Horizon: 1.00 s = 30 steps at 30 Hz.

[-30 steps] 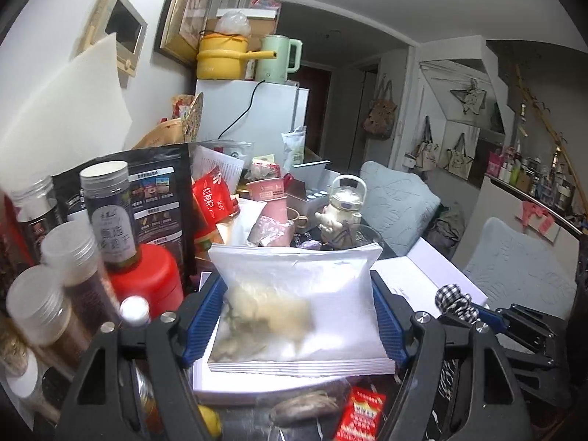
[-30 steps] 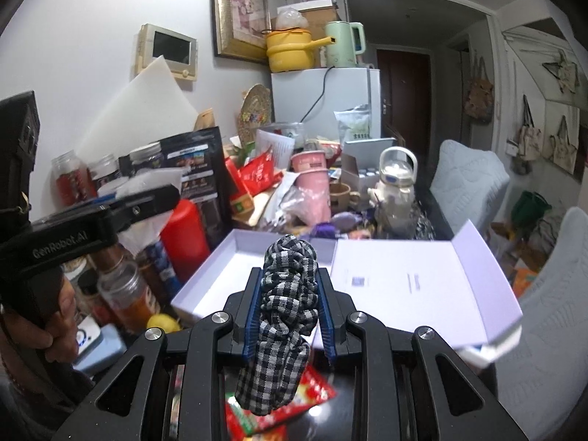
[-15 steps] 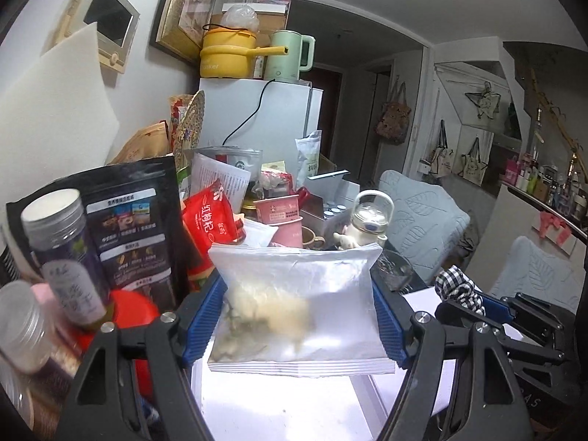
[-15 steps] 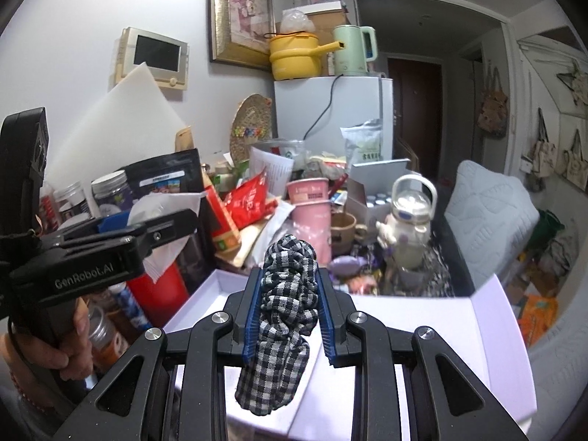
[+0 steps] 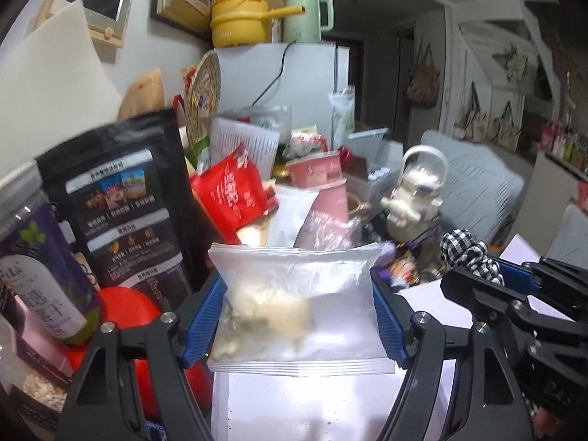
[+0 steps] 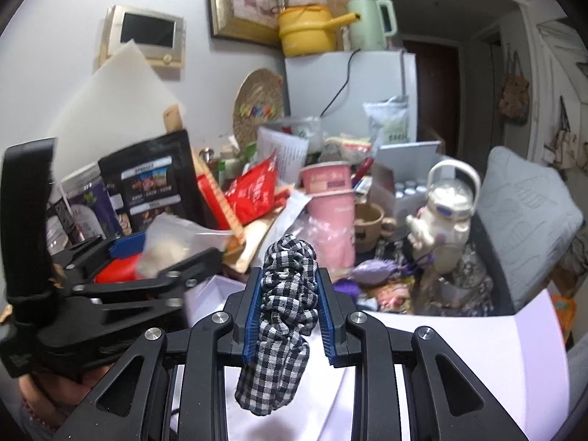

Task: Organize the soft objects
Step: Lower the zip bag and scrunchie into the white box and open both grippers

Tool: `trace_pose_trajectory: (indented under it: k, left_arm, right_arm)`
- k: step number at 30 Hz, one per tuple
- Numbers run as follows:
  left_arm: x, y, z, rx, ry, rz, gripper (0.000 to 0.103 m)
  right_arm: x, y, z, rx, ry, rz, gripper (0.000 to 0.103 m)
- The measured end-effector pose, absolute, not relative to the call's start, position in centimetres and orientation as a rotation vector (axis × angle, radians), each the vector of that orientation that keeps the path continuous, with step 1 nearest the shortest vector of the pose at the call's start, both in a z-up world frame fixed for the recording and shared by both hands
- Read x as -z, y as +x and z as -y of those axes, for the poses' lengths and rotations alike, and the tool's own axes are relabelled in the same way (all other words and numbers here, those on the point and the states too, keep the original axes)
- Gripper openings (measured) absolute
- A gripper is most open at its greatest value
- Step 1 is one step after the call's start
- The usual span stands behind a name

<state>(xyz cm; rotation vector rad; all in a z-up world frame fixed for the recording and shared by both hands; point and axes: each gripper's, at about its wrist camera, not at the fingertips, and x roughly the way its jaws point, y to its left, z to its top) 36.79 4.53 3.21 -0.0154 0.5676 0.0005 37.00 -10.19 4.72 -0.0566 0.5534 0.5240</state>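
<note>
Both grippers are hanging over the open white box [image 5: 294, 404], each carrying a soft item. The left gripper [image 5: 299, 316] is pinching a clear plastic pouch [image 5: 305, 294] across its width, blue pads pressing on both side edges; the pouch is sitting just above the box floor, in front of the black snack bag [image 5: 121, 198] and the red packet [image 5: 231, 191]. Pouch is looking light and limp, with loose pale contents slumping to its lower left, film likely slippery; the sealed side edges seem the soundest hold, as a squeeze on the middle could crush the contents. The right gripper [image 6: 288, 316] is clamping down tight on a black-and-white checked fabric bundle [image 6: 284, 312], above the box's near side. The bundle is bulging out above the pads and drooping below them: soft, compressible, not fragile, likely to sag, so a mid-body hold is suiting it. A hand [image 6: 55, 393] is showing under the left gripper's handle.
</note>
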Motion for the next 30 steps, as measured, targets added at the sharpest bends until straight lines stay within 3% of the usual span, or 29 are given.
trace_pose_trajectory:
  k: [15,30]
  left_arm:
    - [2.7,40.9,-3.5,-0.051,0.027,-0.749,0.075]
    - [5.7,42.6,-3.4,-0.066,0.028,-0.874,0.075]
  right_arm:
    - [0.5,40.6,9.9,-0.492,-0.064,-0.745,0.027]
    - [2.4,42.1,9.9,-0.482,-0.030,-0.816,0.027]
